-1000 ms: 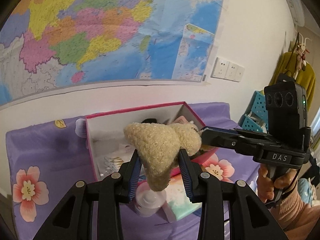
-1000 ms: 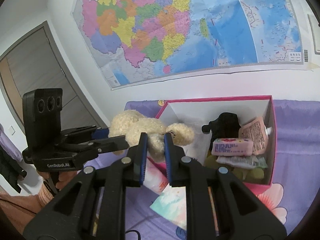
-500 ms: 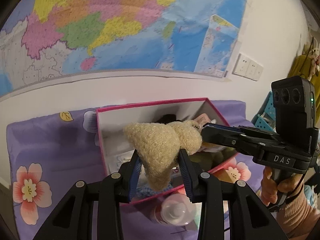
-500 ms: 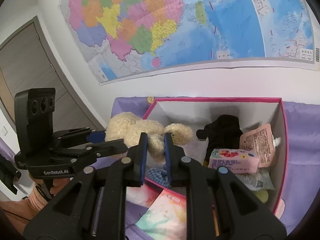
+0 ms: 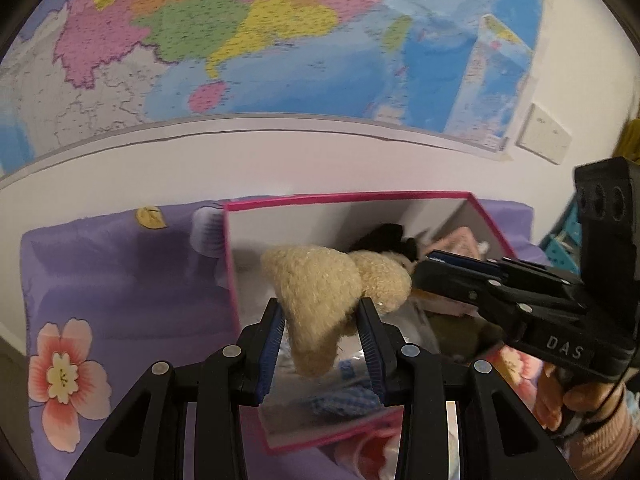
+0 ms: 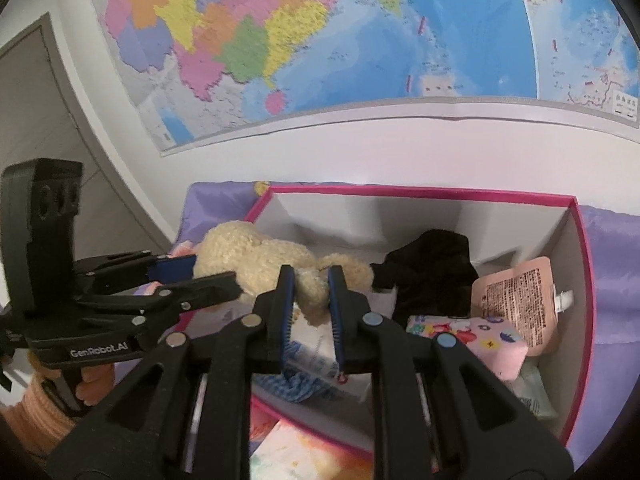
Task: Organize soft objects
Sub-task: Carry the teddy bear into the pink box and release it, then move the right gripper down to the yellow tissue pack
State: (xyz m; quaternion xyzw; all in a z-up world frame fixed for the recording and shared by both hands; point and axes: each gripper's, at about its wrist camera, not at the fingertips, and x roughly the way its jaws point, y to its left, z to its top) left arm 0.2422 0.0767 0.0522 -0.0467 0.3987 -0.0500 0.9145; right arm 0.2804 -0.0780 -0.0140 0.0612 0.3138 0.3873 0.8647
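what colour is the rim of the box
Bright pink rim, white inside; clearest in the right wrist view.

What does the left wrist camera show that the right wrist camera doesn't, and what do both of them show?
Only the left wrist view shows the white wall socket and the pink flower print on the purple cloth. Only the right wrist view shows the grey door, the pink printed pouch and the pink floral pack inside the box. Both show the cream plush toy held over the pink-rimmed box by the left gripper and right gripper, plus the black fabric item and the wall map.
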